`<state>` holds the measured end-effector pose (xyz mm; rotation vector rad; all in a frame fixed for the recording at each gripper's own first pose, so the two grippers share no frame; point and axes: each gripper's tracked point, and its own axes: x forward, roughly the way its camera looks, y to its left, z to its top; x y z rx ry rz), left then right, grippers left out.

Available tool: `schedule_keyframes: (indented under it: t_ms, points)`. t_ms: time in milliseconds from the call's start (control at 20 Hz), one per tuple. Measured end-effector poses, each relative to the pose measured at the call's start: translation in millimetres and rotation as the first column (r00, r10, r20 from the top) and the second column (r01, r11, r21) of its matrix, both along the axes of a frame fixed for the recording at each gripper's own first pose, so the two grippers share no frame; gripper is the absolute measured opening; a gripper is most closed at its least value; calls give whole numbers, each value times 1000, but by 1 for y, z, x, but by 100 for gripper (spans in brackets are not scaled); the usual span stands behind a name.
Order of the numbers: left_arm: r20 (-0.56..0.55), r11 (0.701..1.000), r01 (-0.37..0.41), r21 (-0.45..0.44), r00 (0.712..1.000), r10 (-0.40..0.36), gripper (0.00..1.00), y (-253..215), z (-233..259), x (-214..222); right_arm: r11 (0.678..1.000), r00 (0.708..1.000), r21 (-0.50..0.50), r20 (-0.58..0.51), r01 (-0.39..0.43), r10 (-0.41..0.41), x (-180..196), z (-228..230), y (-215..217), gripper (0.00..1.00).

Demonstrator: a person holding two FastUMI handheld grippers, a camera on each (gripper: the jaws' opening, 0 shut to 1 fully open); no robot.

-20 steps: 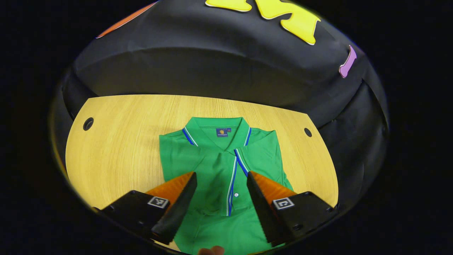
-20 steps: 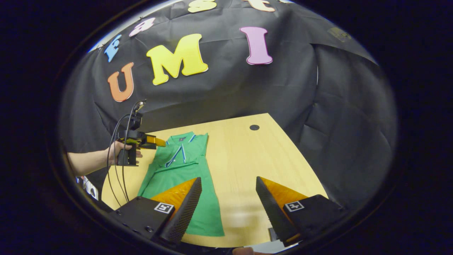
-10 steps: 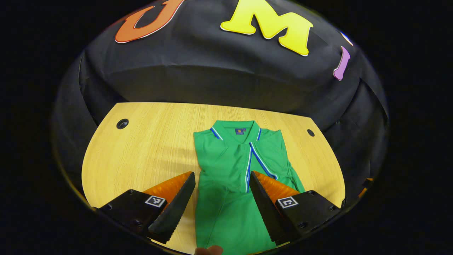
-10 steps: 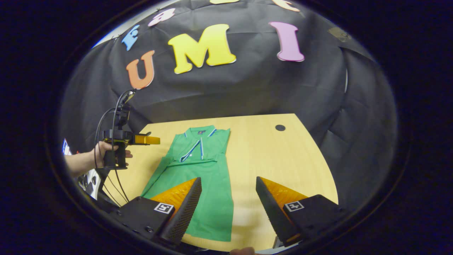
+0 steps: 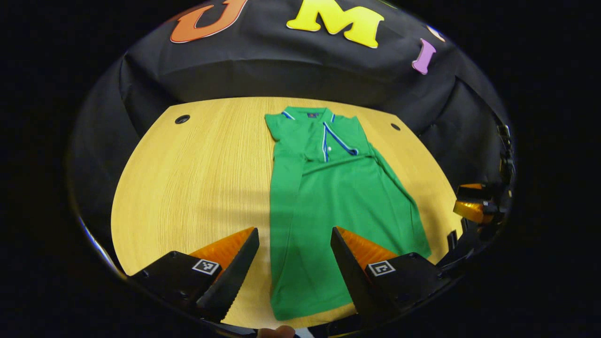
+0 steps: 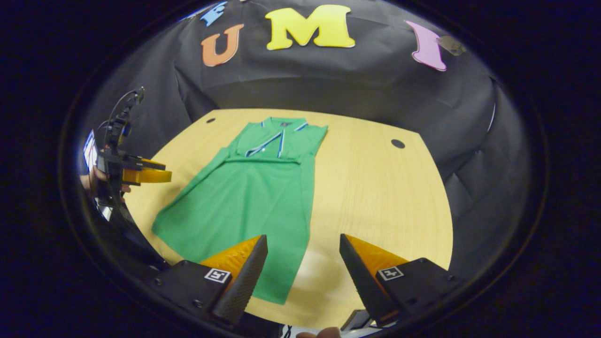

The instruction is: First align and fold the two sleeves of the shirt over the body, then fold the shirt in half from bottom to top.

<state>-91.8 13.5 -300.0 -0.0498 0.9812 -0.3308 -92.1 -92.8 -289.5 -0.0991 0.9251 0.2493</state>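
**Both grippers drawn back over the sleeve-folded polo shirt**

Left gripper (image 5: 293,263): jaws spread wide, nothing between them but air. A second ago they hung close above the chest and placket; now they sit back past the hem, and the whole garment is in frame.

Right gripper (image 6: 303,270): jaws wide, holding nothing. It too has pulled back and swung toward the shirt, which filled little of its view before.

Green polo shirt (image 5: 324,202): flat on the wooden table (image 5: 197,183), collar (image 5: 307,112) at 12 o'clock, hem at 6 o'clock. Both sleeves folded in over the body; bottom half not yet folded up. In the left gripper view the lower body runs between the fingertips, the hem just at 6 o'clock of them. In the right gripper view the shirt (image 6: 253,197) lies at 11 o'clock of the jaws, its right edge passing the left fingertip.

Cross-view items: the right gripper view shows the left gripper (image 6: 141,174) at 9 o'clock, above the table edge beside the shirt. The left gripper view catches the right gripper (image 5: 474,206) at 3 o'clock.
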Motion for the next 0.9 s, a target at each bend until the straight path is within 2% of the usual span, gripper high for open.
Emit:
schedule_keyframes:
  t_ms: [250,300,350,400,500,550,900]
  points:
    - [-110,997,74,5,991,-73,99,-9,-26,-88,998,992,-25,-112,-63,59,-53,-36,10,97]
    - [-132,997,75,9,989,-73,100,-8,-33,-101,996,989,-40,-127,-82,76,-61,-43,10,92]
    - [-146,997,72,16,987,-69,99,-7,-40,-110,993,986,-59,-142,-101,92,-69,-50,10,97]
    - [-156,997,68,22,986,-64,99,-7,-46,-117,990,982,-74,-161,-117,104,-76,-58,7,92]
    - [-157,997,60,45,986,-52,99,-2,-53,-119,986,975,-85,-187,-141,123,-88,-69,11,92]
    - [-151,997,57,56,987,-48,99,-1,-56,-117,984,971,-92,-196,-154,134,-90,-73,13,97]
    - [-139,992,70,102,989,-55,99,5,-74,-124,976,966,-120,-208,-182,155,-86,-92,19,98]
